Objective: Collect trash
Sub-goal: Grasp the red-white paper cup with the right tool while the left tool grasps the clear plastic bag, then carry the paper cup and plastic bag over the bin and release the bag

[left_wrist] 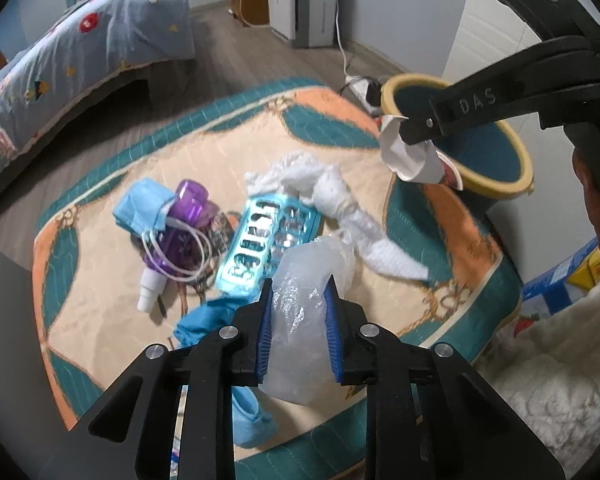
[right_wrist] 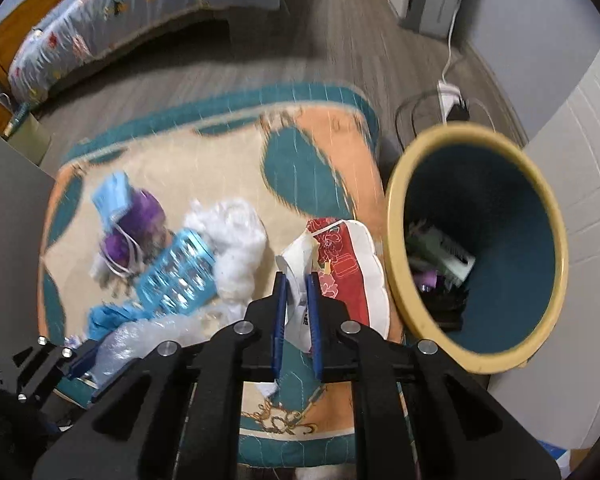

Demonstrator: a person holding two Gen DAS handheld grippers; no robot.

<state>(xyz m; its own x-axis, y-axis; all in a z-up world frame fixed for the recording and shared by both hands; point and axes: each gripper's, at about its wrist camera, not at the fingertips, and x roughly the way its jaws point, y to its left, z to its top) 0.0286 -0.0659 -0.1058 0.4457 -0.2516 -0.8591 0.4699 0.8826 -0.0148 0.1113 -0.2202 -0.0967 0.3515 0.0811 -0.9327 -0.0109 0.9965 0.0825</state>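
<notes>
Trash goes binward: our right gripper (right_wrist: 297, 280) pinches a paper plate (right_wrist: 352, 272) beside the bin (right_wrist: 396, 280); our left gripper (left_wrist: 299, 292) clamps a plastic bag (left_wrist: 300, 320). Next, release over the opening.

From my right wrist view, the purple plastic bottle (right_wrist: 134, 220) and blue face mask (right_wrist: 112, 198) smear with motion blur. Items deep in the yellow-rimmed teal bin (right_wrist: 538, 208) are too dark to identify. My left tongs (left_wrist: 298, 332) hide the lower part of the crumpled clear plastic bag (left_wrist: 300, 300).

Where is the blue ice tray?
The blue ice tray lies mid-rug in the left wrist view, between the purple bottle on its left and the white cloth on its right.
</notes>
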